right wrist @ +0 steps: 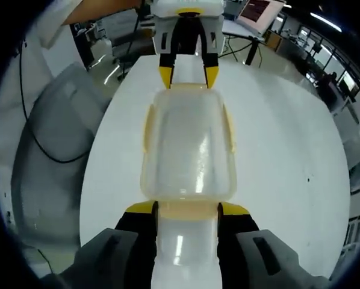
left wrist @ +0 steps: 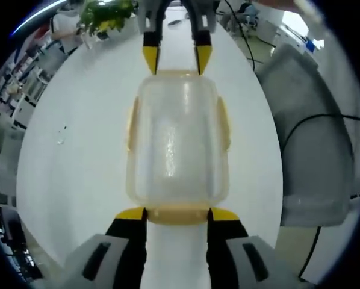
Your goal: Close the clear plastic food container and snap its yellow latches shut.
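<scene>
White round tabletop (left wrist: 77,162) in an open office-type room, desks and monitors in the background, a grey padded chair (left wrist: 315,150) alongside and a green plant (left wrist: 105,15) at the far edge.

Clear plastic food container (left wrist: 177,141) sits flat in the middle of the tabletop, lid already seated on the base as far as I can judge; it looks empty. The two sets of tongs face each other across it, one at each short end.

Left tongs (left wrist: 177,212): jaws parted about as wide as the end latch, yellow tips sitting either side of the near yellow end latch (left wrist: 177,214), touching or just beside it, not clamping anything. Right tongs (right wrist: 186,208): same posture, jaws apart, tips flanking the opposite end latch (right wrist: 186,209). No grip on the container by either.

Long-side latches (left wrist: 132,123) and (left wrist: 223,123) lie close against the container walls; cannot tell if they are snapped. End latches look angled outward slightly, so likely not yet clicked, but it's hard to confirm through the fisheye.

Progress, judged: lid-closing part done, latching part in hand, both end latches apparently the current targets; side latches need checking after.
</scene>
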`<state>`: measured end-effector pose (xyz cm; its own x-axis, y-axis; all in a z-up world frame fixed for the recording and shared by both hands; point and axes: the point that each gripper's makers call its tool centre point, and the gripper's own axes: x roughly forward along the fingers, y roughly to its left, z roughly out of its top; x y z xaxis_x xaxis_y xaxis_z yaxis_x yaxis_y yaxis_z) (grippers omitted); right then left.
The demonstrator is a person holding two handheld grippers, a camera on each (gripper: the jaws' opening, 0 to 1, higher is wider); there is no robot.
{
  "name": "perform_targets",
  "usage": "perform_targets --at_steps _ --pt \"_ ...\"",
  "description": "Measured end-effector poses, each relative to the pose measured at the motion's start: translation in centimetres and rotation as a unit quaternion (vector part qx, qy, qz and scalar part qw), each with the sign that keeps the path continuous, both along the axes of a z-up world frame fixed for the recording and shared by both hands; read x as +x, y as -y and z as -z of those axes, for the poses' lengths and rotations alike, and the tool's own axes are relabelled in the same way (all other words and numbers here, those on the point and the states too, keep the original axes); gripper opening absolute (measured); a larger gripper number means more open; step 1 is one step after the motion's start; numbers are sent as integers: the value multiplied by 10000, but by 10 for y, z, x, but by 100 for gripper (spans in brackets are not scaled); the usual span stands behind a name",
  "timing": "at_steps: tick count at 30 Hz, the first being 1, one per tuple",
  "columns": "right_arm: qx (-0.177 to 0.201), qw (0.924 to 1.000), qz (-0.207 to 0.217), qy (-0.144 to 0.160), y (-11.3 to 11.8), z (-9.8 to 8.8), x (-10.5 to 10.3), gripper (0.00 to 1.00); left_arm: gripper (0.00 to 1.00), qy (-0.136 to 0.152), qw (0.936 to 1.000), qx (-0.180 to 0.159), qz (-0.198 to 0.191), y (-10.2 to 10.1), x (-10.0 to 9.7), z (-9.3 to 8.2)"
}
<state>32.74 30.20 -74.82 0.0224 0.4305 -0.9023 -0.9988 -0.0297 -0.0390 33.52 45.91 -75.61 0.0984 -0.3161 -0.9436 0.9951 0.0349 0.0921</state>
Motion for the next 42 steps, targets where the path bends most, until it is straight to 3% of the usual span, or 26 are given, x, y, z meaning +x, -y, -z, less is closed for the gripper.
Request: perform_targets --at_steps 14,29,42 --pt "-241 9997 41 -72 69 2 3 35 33 -156 9998 -80 -21 69 2 6" --pt "-393 9990 145 -181 124 11 6 35 33 -297 9996 -17 39 125 6 13" --pt "-580 9979 140 -251 134 24 8 36 33 -329 9990 285 55 134 7 25"
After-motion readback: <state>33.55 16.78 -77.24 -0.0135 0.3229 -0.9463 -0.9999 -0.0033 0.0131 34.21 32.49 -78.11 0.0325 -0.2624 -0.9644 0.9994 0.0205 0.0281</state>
